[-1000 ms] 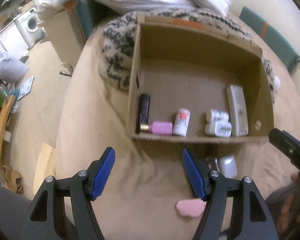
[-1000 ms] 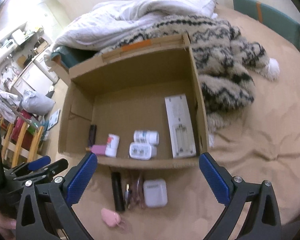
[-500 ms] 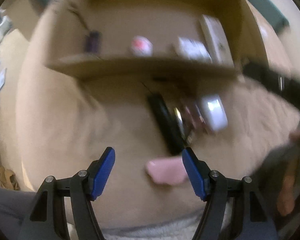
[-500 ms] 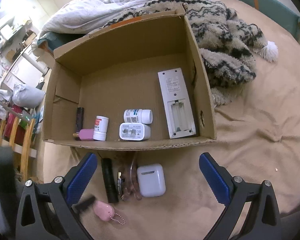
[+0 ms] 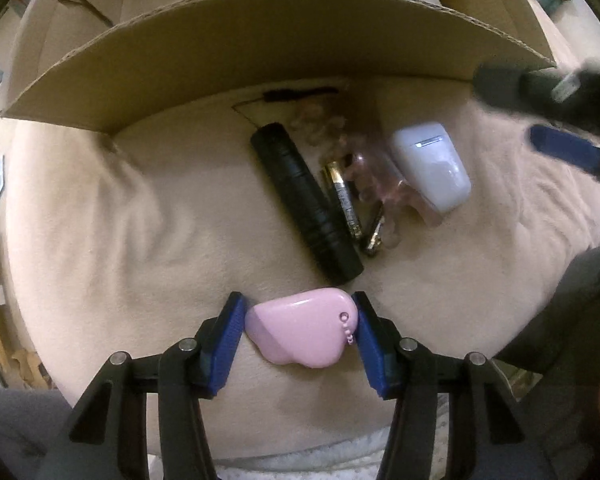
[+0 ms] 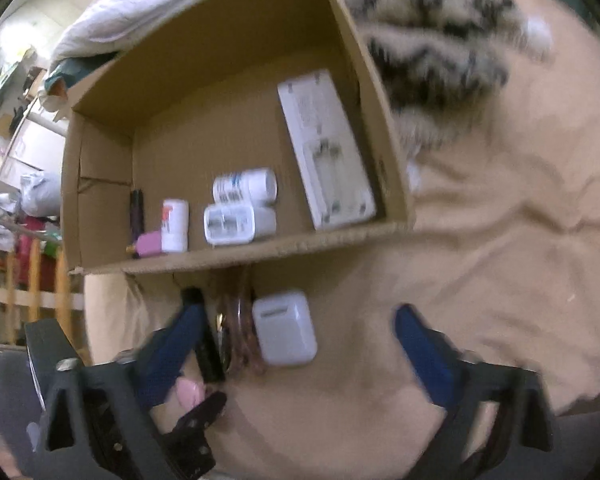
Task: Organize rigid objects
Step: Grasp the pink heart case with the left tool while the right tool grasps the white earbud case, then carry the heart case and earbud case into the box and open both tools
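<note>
On the bed, before the cardboard box (image 5: 228,64):
Left gripper (image 5: 300,330): clamped on the pink case (image 5: 300,332), resting on the blanket (image 5: 120,220).
Right gripper (image 6: 300,344): jaws spread wide, holding nothing, over the white earbud case (image 6: 284,328).

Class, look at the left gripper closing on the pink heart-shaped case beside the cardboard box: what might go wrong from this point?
1. The left gripper grips the pink heart-shaped case on rounded, glossy sides, so it may slip out when lifted.
2. Its bead chain sits beside one finger and could snag.
3. The cardboard box has a tall near wall; a low carry might clip it.
</note>
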The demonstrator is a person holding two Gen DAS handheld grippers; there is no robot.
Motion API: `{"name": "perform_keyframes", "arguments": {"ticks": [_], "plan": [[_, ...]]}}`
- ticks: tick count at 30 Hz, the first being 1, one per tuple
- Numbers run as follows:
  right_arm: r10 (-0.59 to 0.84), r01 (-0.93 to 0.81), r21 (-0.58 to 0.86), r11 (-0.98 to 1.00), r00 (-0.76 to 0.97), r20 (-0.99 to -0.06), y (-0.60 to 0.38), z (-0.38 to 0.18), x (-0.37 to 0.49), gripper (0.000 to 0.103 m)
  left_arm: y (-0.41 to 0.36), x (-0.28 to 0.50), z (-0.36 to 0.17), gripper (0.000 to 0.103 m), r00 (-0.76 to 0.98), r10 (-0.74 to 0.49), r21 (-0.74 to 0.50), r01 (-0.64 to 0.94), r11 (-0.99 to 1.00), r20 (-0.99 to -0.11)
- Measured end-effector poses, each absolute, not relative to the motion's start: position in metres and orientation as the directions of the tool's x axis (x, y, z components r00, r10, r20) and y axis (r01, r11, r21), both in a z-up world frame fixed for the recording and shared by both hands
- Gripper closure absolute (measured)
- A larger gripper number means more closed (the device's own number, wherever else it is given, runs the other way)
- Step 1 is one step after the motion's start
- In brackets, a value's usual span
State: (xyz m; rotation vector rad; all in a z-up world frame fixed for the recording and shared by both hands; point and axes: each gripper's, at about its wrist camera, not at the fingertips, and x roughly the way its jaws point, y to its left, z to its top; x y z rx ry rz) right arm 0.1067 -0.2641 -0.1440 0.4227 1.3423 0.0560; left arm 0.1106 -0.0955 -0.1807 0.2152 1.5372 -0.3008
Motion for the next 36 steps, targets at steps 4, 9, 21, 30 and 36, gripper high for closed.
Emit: {"name": "perform_keyframes", "arguments": {"ticks": [4, 9, 21, 30, 36], "plan": [[0.275, 0.189, 0.3, 0.935, 0.146, -0.95, -0.255, -0.166, 0.11, 0.056, -0.081, 0.121, -0.179, 0.053, 0.036, -0.016, -0.005, 0.273, 0.962, -0.999], [0.249, 0.113, 0.258, 0.96, 0.091, -0.964, -0.23, -0.18, 0.117, 0.056, -0.048, 0.14, -0.168, 0.053, 0.083, 0.022, 0.035, 0.164, 0.986, -0.996], [0.155, 0.062, 0.165, 0.984, 0.136, -0.978, -0.22, -0.17, 0.112, 0.059, -0.024, 0.155, -0.156, 0.053, 0.119, 0.041, 0.052, 0.095, 0.994, -0.992], [0.176, 0.099, 0.198, 0.975, 0.198, -0.964, -0.232, -0.151, 0.104, 0.058, -0.035, 0.143, -0.155, 0.053, 0.141, 0.066, 0.079, 0.091, 0.993, -0.988], [0.235, 0.058, 0.26, 0.964, 0.28, -0.931, -0.231, -0.131, 0.098, 0.058, -0.037, 0.135, -0.14, 0.053, 0.208, 0.08, 0.092, 0.048, 0.995, -0.975]]}}
